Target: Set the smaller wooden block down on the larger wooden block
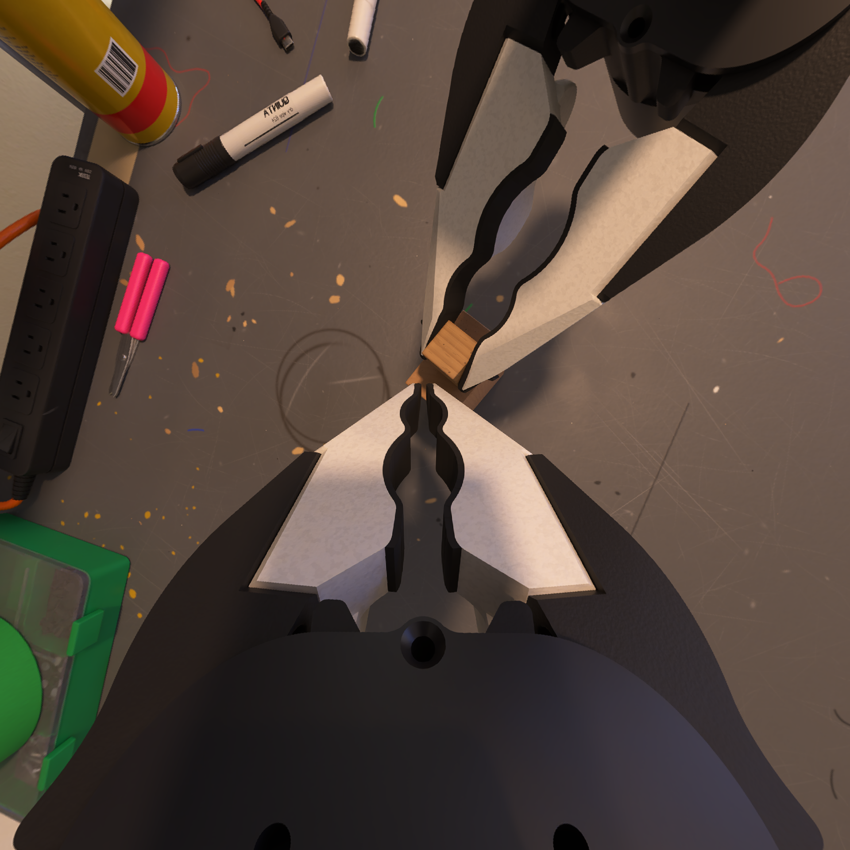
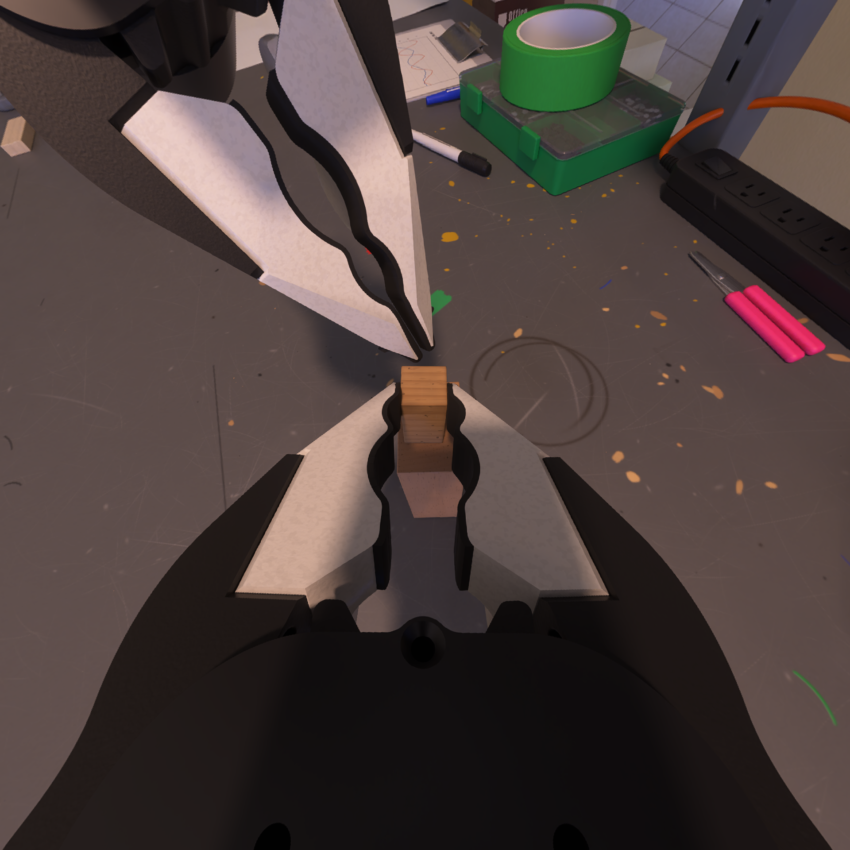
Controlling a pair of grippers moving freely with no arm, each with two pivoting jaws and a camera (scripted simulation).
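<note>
your right gripper [image 2: 423, 391] fingers clamp the smaller wooden block [image 2: 423, 402] above the larger wooden block [image 2: 430, 487], on a scratched, paint-flecked grey bench [image 2: 138, 414]. your left gripper [image 1: 423, 388] has its fingertips nearly touching, holding nothing, tips just beside the blocks. at two o'clock lies a black power strip [image 2: 759, 207]; at one o'clock a green case [image 2: 570, 152]. contact between the blocks is hard to make out.

The scene holds two grippers, the left gripper [image 1: 423, 390] and the right gripper [image 2: 423, 391], and three wooden blocks: the smaller wooden block [image 2: 423, 404], the larger wooden block [image 2: 430, 487] and a spare block [image 2: 17, 136] far left. There are also three markers [image 1: 253, 131] [image 1: 362, 25] [image 2: 442, 96], one spray can [image 1: 87, 64], one power strip [image 1: 55, 317], one green case [image 2: 570, 152], one tape roll [image 2: 563, 60] and one pink-handled pair of scissors [image 2: 772, 322].
</note>
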